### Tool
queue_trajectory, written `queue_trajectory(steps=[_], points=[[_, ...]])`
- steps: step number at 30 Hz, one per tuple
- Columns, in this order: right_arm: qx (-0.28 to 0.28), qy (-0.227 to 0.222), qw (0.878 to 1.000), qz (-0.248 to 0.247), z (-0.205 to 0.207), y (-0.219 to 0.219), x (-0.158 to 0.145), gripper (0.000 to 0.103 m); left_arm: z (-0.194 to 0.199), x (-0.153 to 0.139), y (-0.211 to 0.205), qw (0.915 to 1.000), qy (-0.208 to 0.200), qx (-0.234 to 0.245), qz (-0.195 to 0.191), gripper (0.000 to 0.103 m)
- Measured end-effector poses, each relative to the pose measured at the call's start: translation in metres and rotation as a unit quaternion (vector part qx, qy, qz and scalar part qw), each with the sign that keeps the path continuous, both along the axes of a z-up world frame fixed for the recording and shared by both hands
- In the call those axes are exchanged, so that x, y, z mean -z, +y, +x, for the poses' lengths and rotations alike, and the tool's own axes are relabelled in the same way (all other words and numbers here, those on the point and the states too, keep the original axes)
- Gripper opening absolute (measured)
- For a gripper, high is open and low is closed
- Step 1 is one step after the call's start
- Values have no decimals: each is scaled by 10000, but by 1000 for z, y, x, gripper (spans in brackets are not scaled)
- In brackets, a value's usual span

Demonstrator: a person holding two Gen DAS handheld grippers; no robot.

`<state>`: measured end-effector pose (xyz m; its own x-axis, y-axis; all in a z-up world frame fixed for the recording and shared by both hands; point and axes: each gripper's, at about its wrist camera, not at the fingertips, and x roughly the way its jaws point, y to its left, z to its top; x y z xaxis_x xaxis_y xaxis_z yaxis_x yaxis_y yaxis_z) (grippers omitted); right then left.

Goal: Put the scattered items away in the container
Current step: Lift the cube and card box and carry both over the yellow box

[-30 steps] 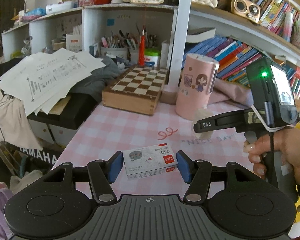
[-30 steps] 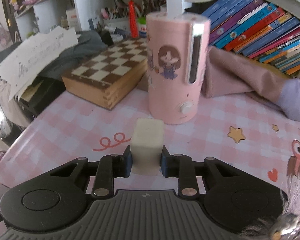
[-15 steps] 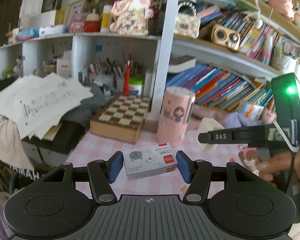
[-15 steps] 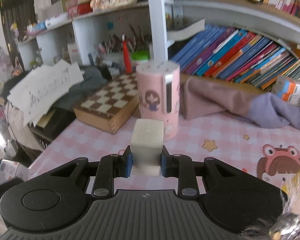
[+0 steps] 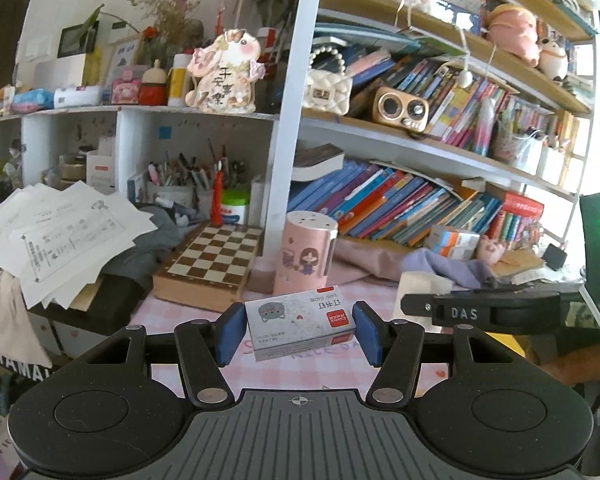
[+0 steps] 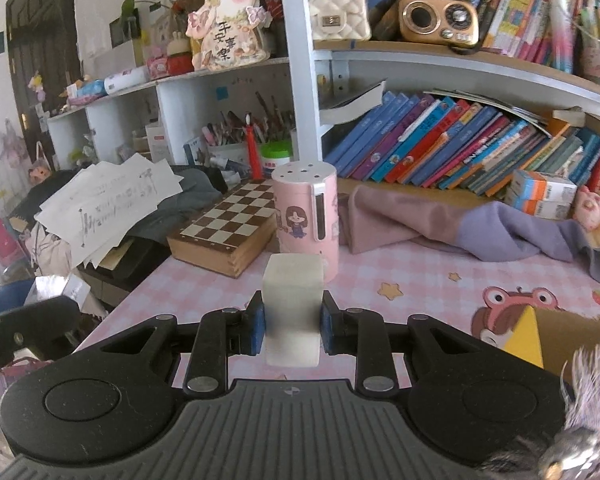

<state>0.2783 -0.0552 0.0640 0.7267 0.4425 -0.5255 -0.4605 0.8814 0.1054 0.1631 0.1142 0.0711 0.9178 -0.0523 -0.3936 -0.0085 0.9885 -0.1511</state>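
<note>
Staple box (image 5: 300,326) sits crosswise between the blue pads of the left hand-held gripper (image 5: 298,334), which grasps it by its two short ends and carries it above the pink checked table (image 6: 416,276). The right hand-held gripper (image 6: 292,328) is clenched on a pale block (image 6: 293,304), held upright with its top standing above the pads. Both loads hang in front of the pink canister (image 6: 305,216), which stands on the table near its back edge. Left of the canister lies a chessboard box (image 6: 226,236), touching or nearly touching it, with loose sheets (image 6: 108,204) piled further left. Right of the canister a pink and purple cloth (image 6: 460,228) is draped along the foot of the bookshelf (image 6: 460,144). In the left wrist view the right hand-held gripper reaches in from the right, its block right of the canister. No container can be made out in either view.
</note>
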Motion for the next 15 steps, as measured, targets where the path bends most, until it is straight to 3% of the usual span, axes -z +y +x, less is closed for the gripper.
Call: queue_trajectory(steps=[15], points=[[339,145,9992,130,-81,-29,-1,24,-58,4,-13,9988,150,433,-174,58]])
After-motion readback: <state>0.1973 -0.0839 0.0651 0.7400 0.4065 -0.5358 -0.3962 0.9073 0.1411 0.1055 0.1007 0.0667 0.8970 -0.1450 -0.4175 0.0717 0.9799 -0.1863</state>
